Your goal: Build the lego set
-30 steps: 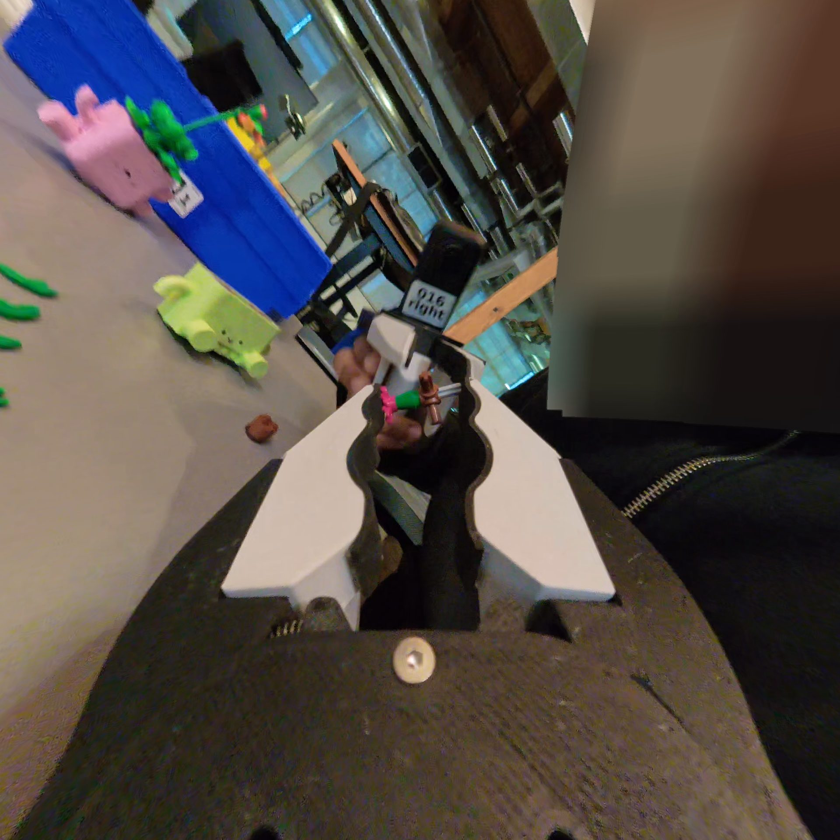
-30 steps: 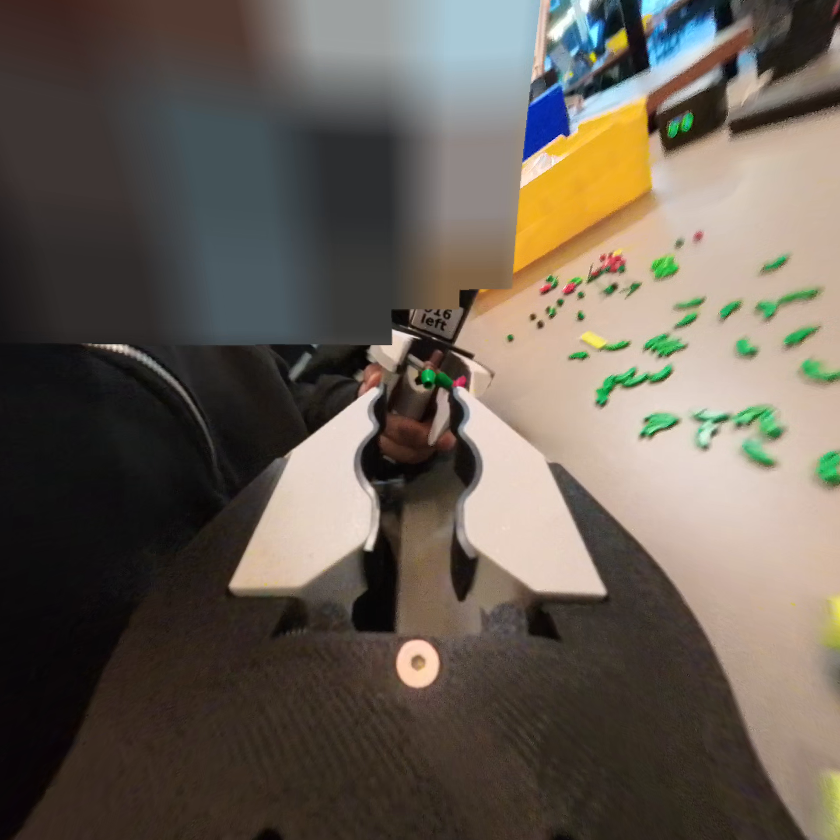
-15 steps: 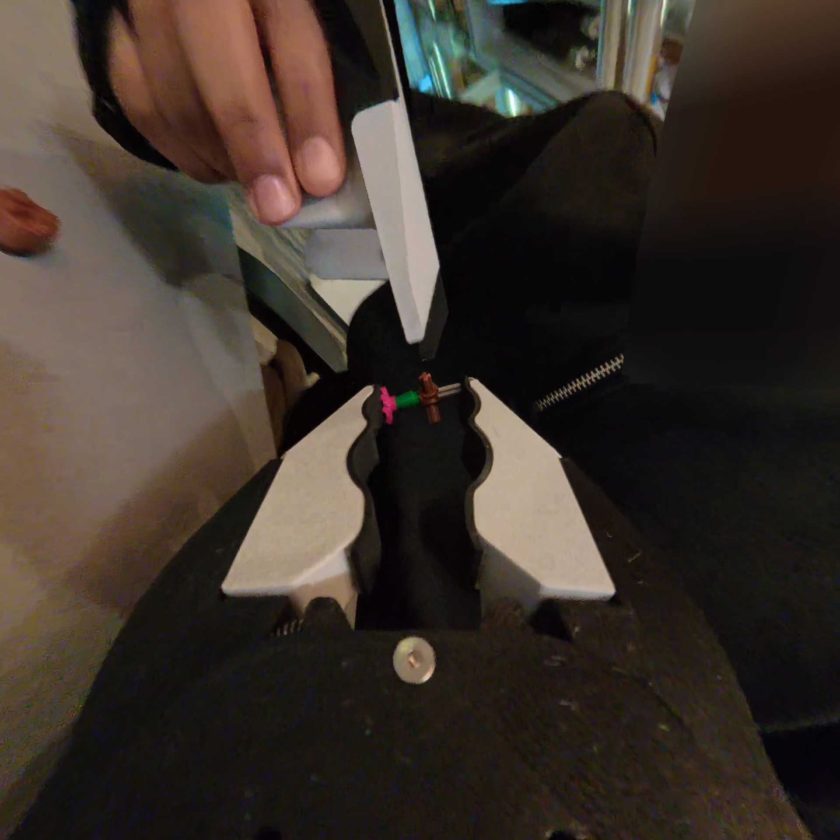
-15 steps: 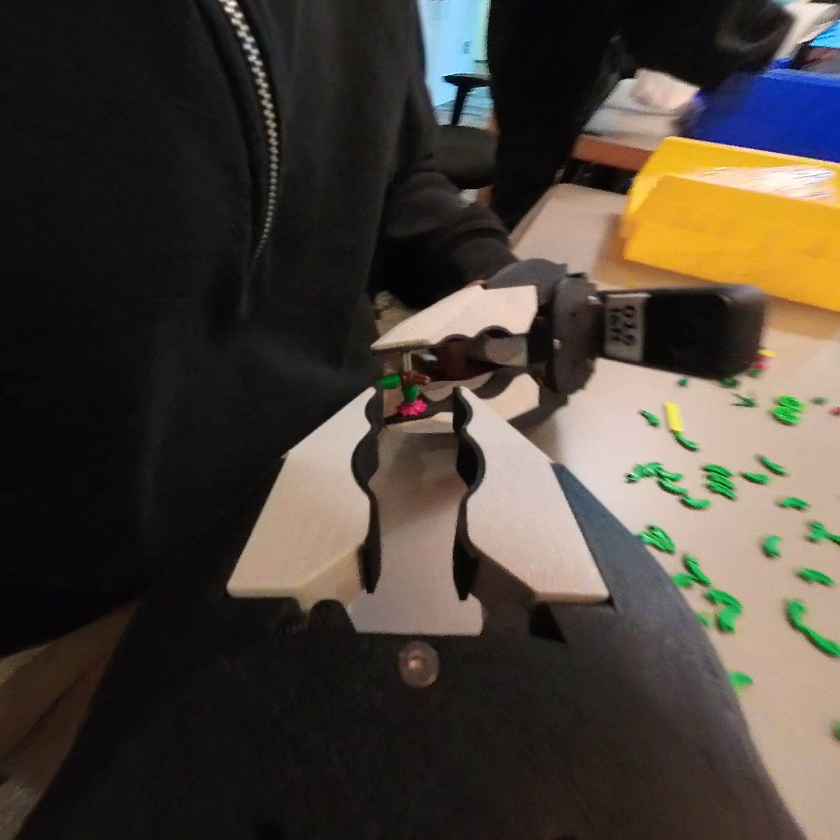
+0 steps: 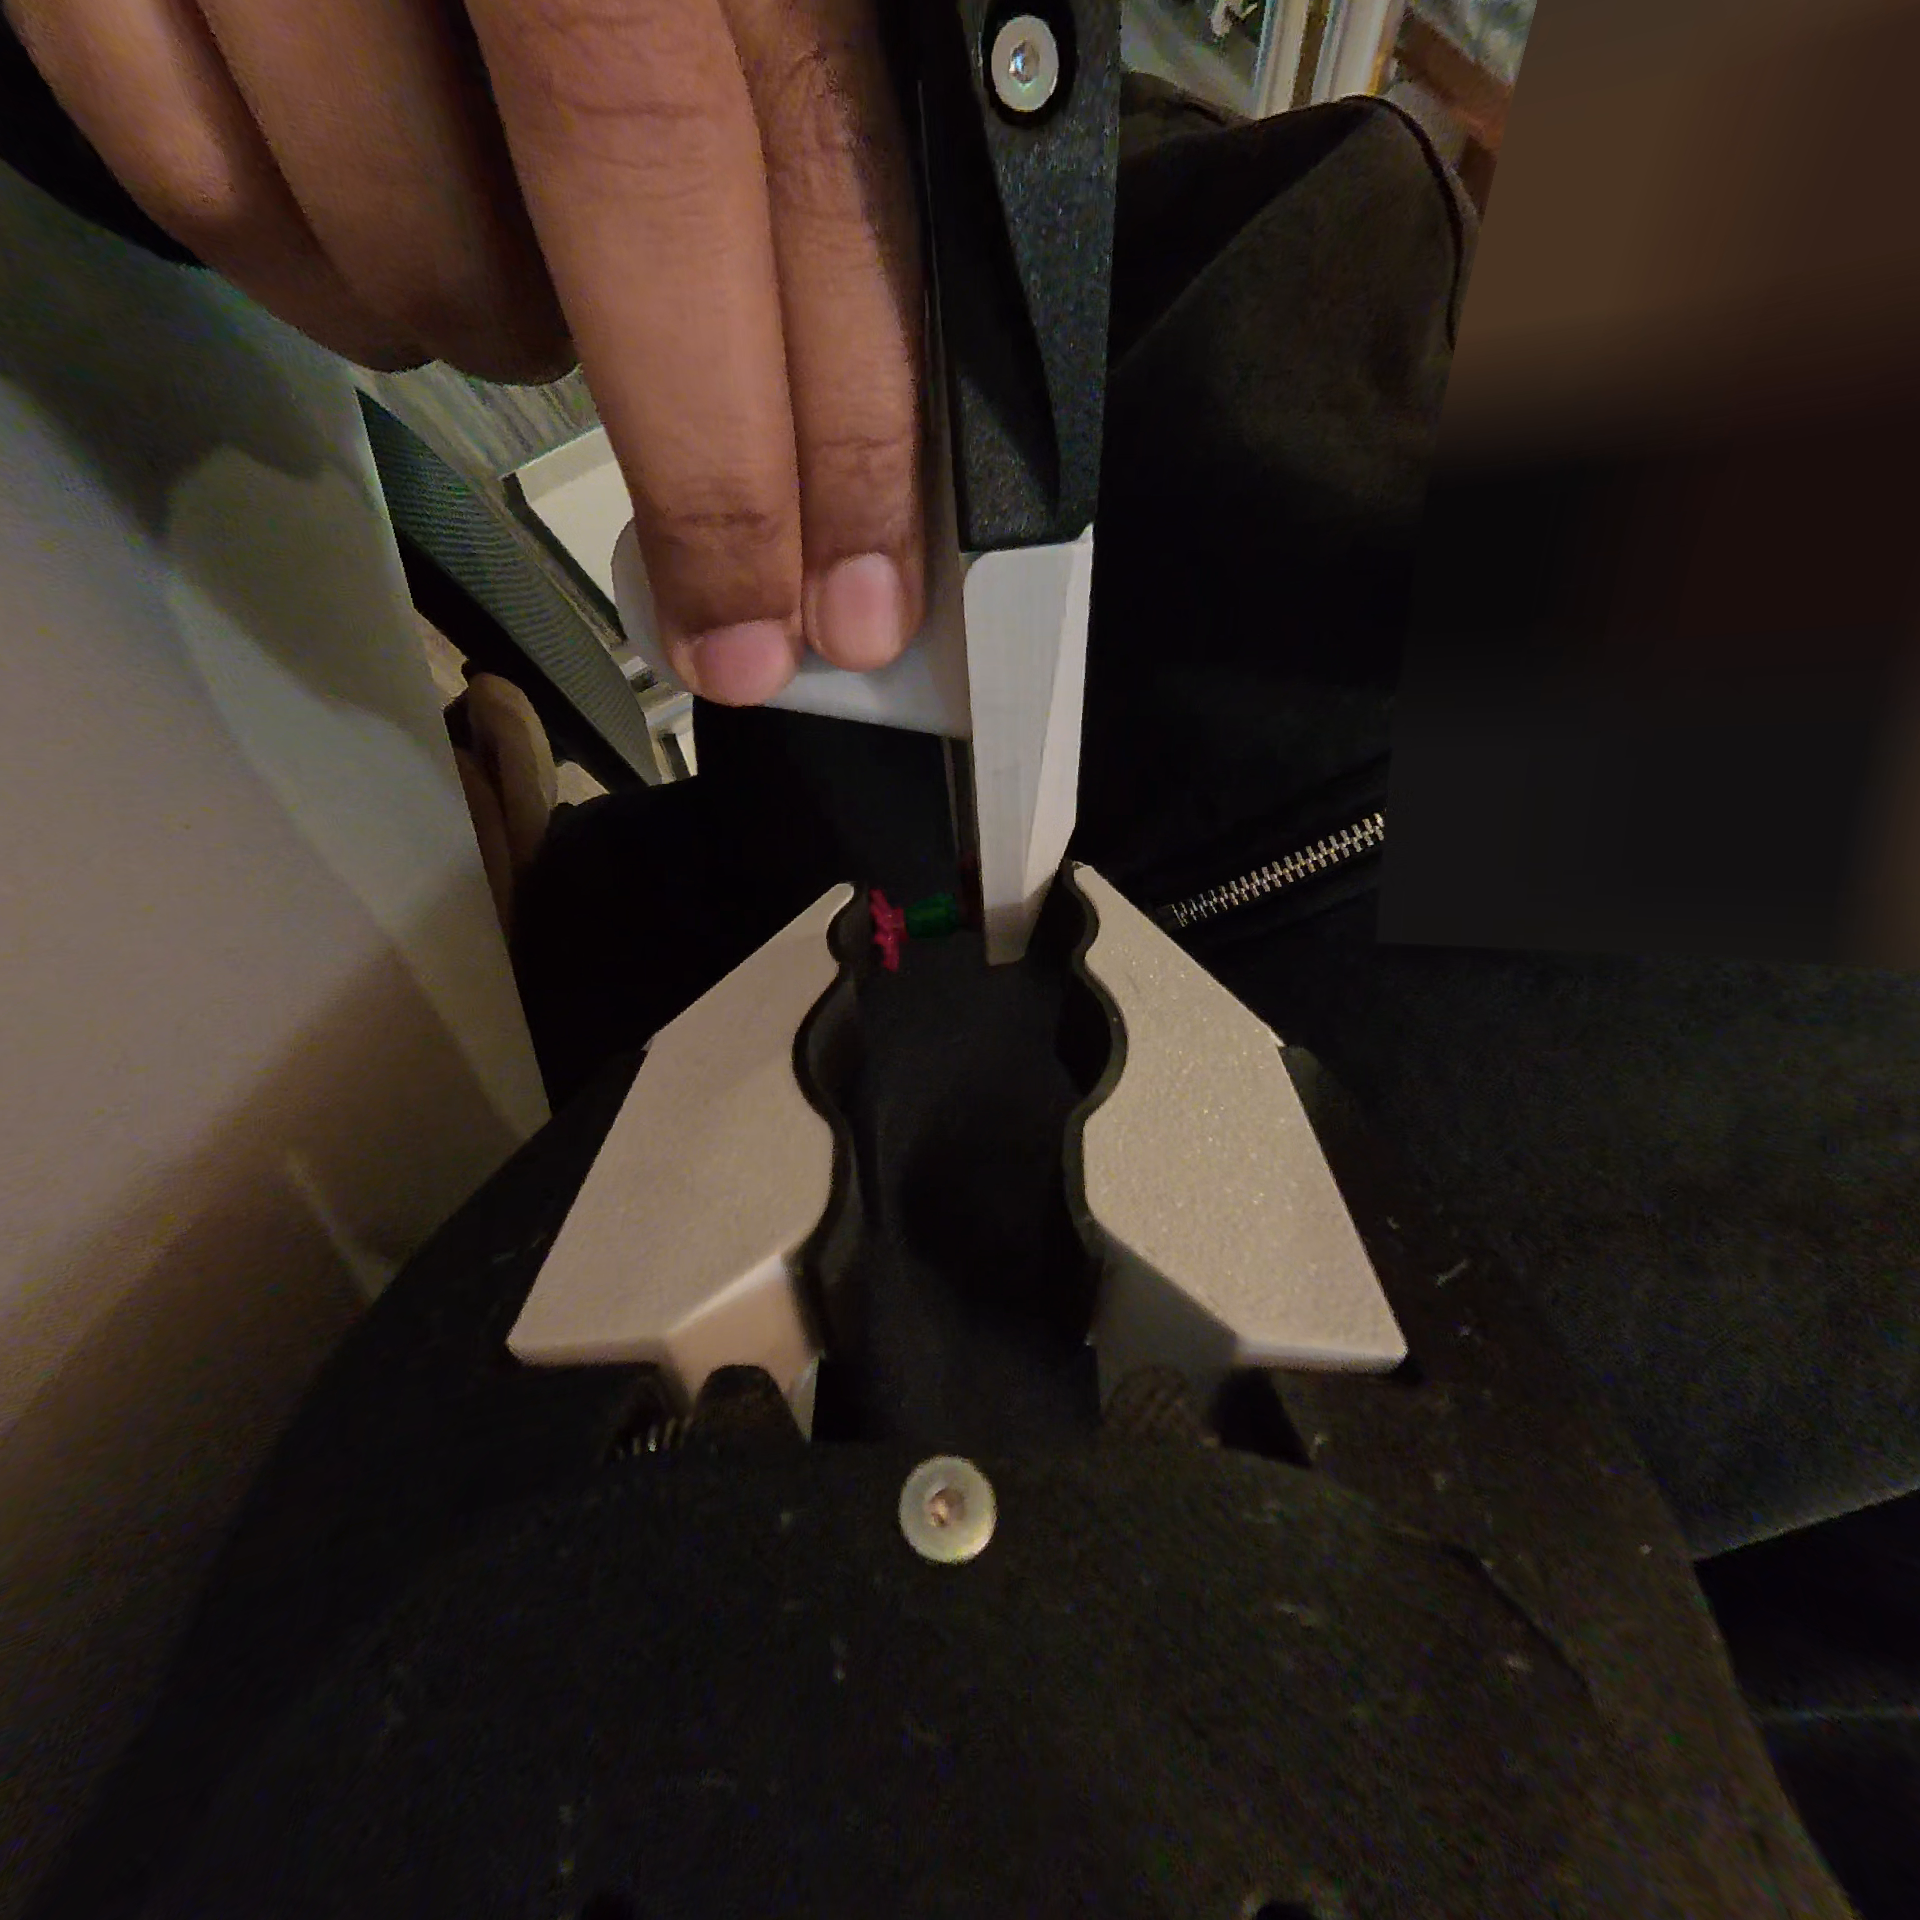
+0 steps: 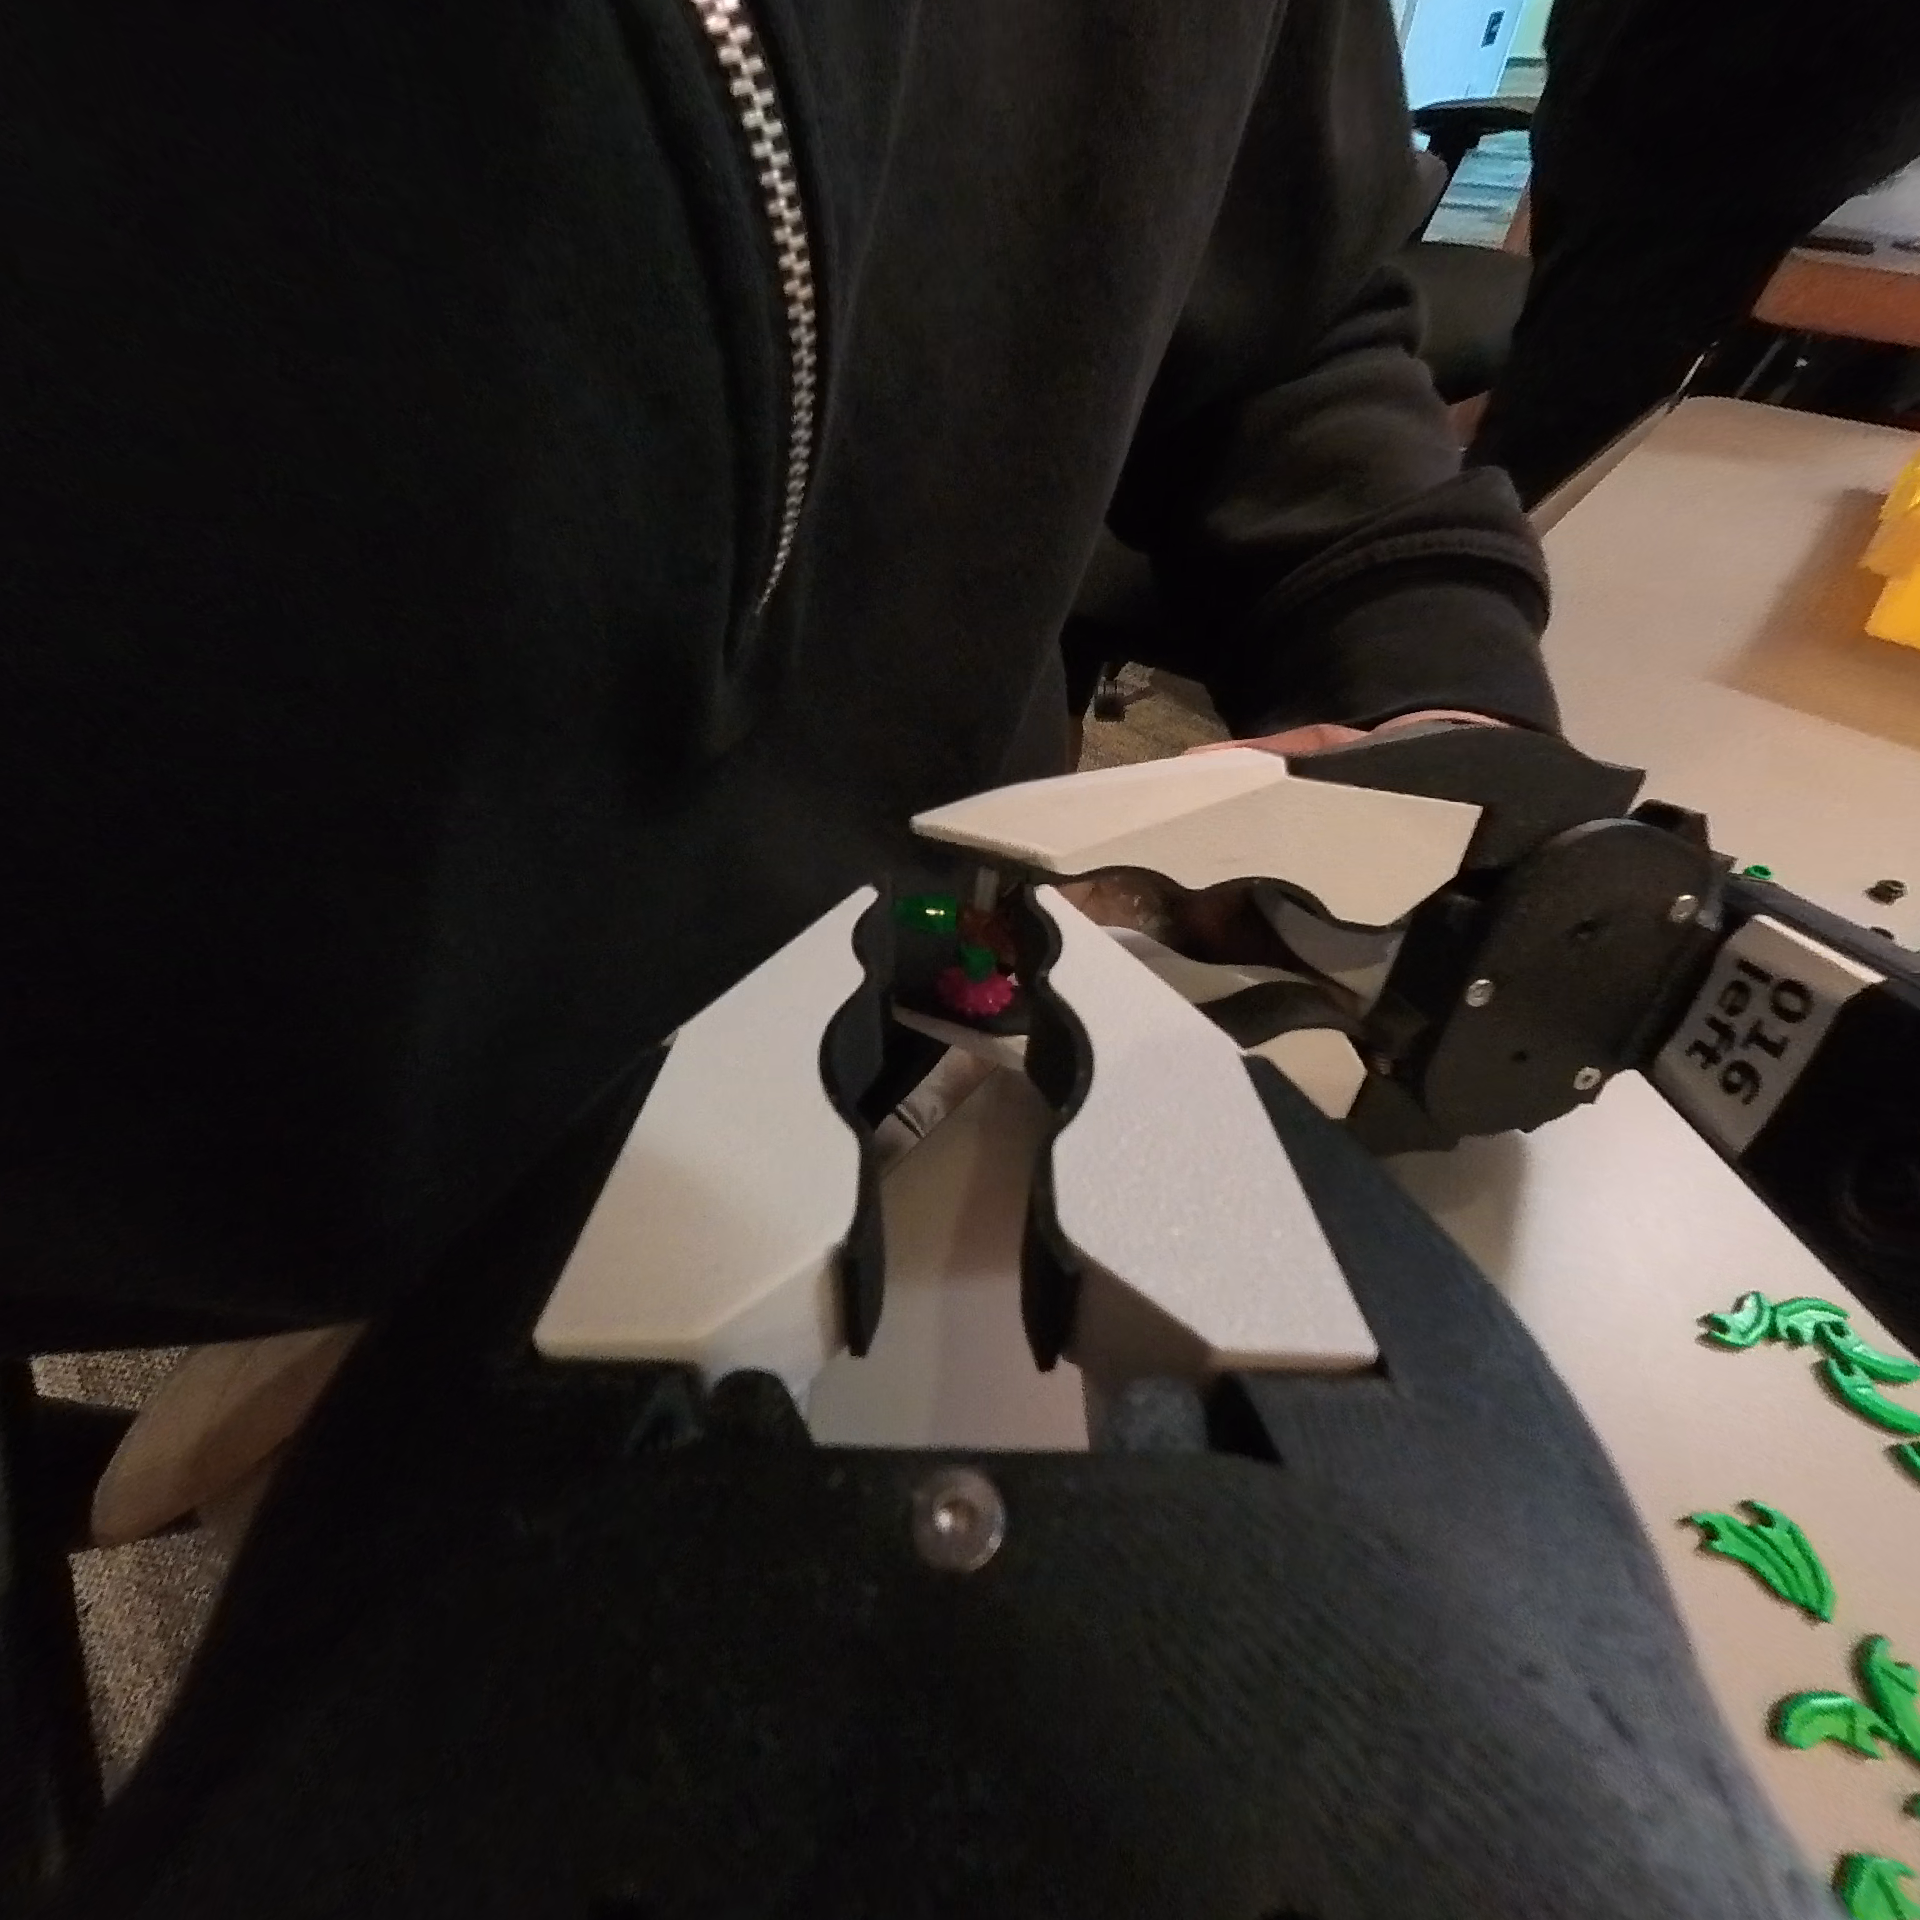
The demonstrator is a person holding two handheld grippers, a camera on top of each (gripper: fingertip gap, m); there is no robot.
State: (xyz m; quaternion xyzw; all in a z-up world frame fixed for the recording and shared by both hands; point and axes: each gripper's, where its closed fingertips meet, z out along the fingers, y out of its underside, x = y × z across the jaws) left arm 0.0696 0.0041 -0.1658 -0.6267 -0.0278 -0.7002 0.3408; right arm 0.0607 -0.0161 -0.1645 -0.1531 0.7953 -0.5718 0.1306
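A small lego flower stem, with a pink flower [image 5: 885, 928], a green piece [image 5: 930, 914] and a brown piece [image 6: 982, 925], spans the tips of my left gripper [image 5: 961, 904], which is shut on it. In the right wrist view the left gripper [image 6: 935, 925] comes in from the right and pinches the stem top and bottom. My right gripper [image 6: 956, 914] has its jaws slightly apart on either side of the stem's green and brown end. In the left wrist view a right finger [image 5: 1023, 779] comes down from above and hides the brown piece.
Both grippers are close to a person's black zip jacket [image 6: 520, 520], off the table's near edge. A hand [image 5: 675, 312] holds the right gripper. Several green leaf pieces [image 6: 1756, 1569] lie on the grey table [image 6: 1662, 623]. A yellow bin [image 6: 1896, 582] stands far right.
Both grippers have swung from facing the table toward the person's jacket. The right gripper has come down onto the stem in the left gripper, and its tips now straddle the stem.
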